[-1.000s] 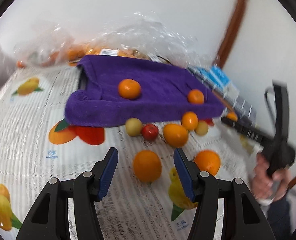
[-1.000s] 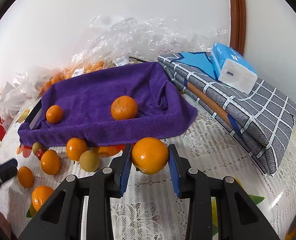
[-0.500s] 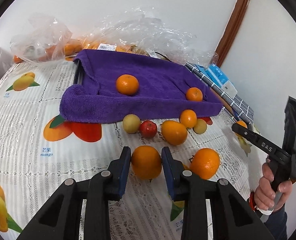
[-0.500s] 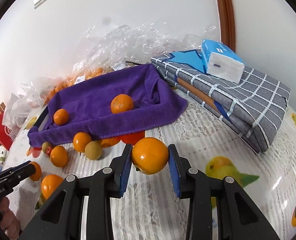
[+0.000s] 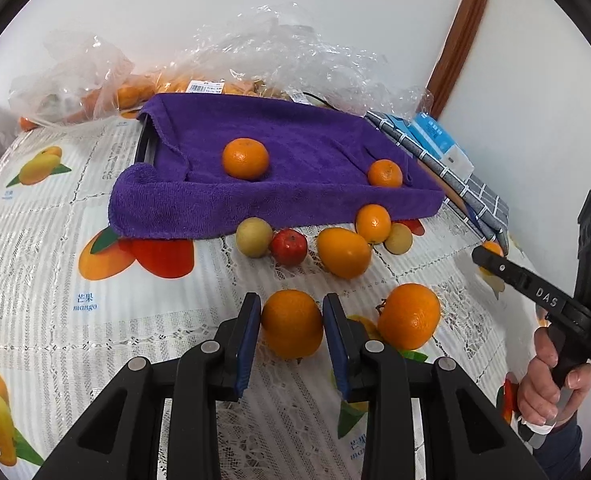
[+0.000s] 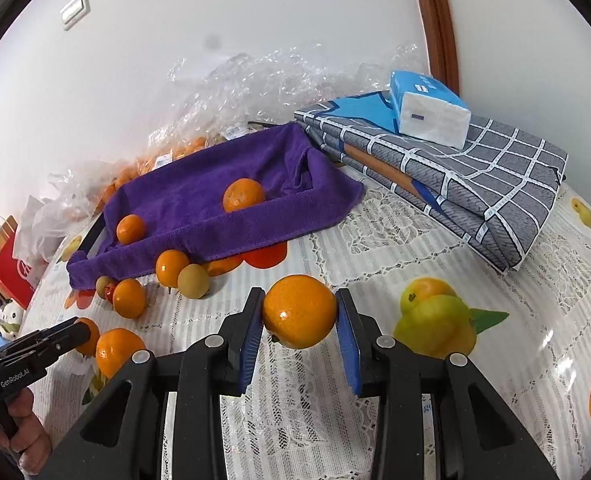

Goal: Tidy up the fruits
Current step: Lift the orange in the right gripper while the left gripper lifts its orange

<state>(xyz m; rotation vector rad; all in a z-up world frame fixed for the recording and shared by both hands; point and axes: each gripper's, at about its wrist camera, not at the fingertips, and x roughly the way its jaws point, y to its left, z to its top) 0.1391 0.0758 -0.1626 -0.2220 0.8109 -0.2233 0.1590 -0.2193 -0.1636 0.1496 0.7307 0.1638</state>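
Left gripper (image 5: 291, 322) and right gripper (image 6: 299, 314) each clamp a round orange; lift steadily, apparently toward the purple towel-lined tray (image 5: 295, 200).

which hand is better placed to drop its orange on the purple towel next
Right, probably. The right gripper has its orange lifted clear of the table, facing the towel. The left gripper is clamped on an orange that looks to be on the tablecloth.
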